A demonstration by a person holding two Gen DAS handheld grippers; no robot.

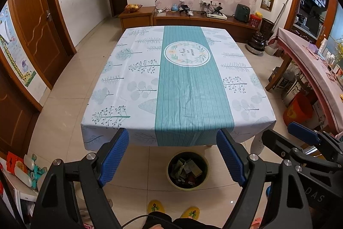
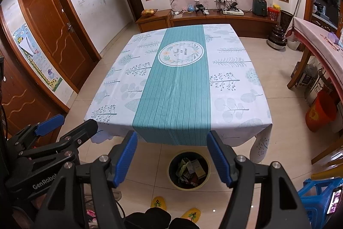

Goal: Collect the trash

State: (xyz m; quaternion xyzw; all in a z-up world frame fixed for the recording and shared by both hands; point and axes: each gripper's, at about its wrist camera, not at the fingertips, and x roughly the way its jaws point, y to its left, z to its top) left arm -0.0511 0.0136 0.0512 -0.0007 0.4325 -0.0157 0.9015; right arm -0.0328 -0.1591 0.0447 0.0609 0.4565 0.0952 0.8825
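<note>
A: The fingers [image 1: 115, 156] of the left gripper [image 1: 172, 156] are wide apart and hold nothing. The right gripper [image 2: 172, 158] is the same: its fingers [image 2: 126, 158] stand apart, with only air between them.

B: And between the fingers, what do you see?

A: In both wrist views the trash bin [image 1: 188, 170] stands on the floor at about 6 o'clock, just in front of the near edge of the desk [image 1: 120, 83]. Paper scraps and wrappers [image 1: 188, 169] lie inside it. The person's yellow slippers [image 2: 157, 202] are below it, near the bottom of the view.

B: So where is the trash to collect?

A: It seems to be already in the bin. The tablecloth [image 2: 231, 83] on the desk is bare, with no loose piece that I can find. I judge the task is near its end, or finished.

B: What could go wrong from here?

A: The two grippers are close beside each other; the right one shows at 3 o'clock in the left view. If they lower together, they may hit each other or the desk edge. A finger could also catch the hanging cloth and pull it, or a foot may push the bin over and spill the scraps.
</note>
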